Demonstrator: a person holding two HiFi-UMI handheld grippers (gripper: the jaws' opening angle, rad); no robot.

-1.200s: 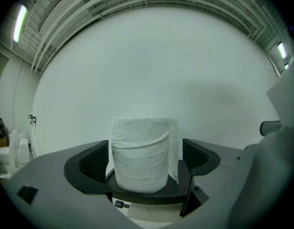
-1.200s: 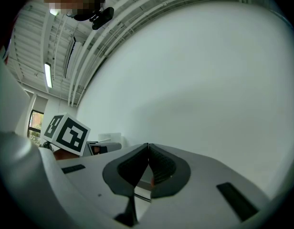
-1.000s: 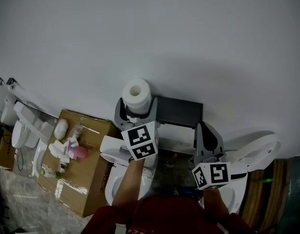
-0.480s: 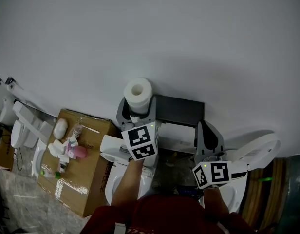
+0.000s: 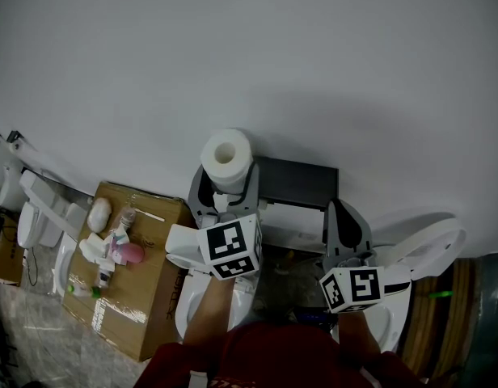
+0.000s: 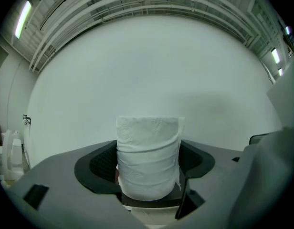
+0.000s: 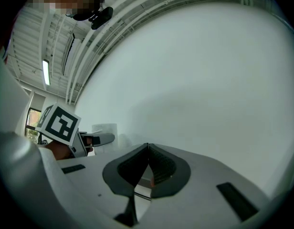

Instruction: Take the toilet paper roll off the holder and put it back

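Far left, against the white wall [image 5: 314, 55], a white fixture [image 5: 39, 208] of unclear kind; next to it one cardboard box [image 5: 156, 257], dark print on its side too small to read, carrying a small clutter that includes one white oval thing [image 5: 99, 213] and one pink item [image 5: 132, 252], other bits too small to count. Then the left hand-held gripper [image 5: 228, 175], one of two, its two jaws lately closing and now pressed on either side of the single toilet paper roll [image 5: 226, 153], held upright in the air just in front of the wall, hollow core facing up, off its holder and just left of it. One marker cube [image 5: 230, 245] behind those jaws, black-and-white squares only, no words. Just right of the roll, one dark rectangular holder [image 5: 297, 183] on the wall, bare. Further right, the right hand-held gripper [image 7: 148, 151], jaws together with nothing between them, near the holder but apart from it, with a second marker cube [image 5: 352, 289] of the same kind. Far right, one white toilet seat [image 5: 431, 245]. Along the bottom edge, red clothing [image 5: 265, 354] on the person
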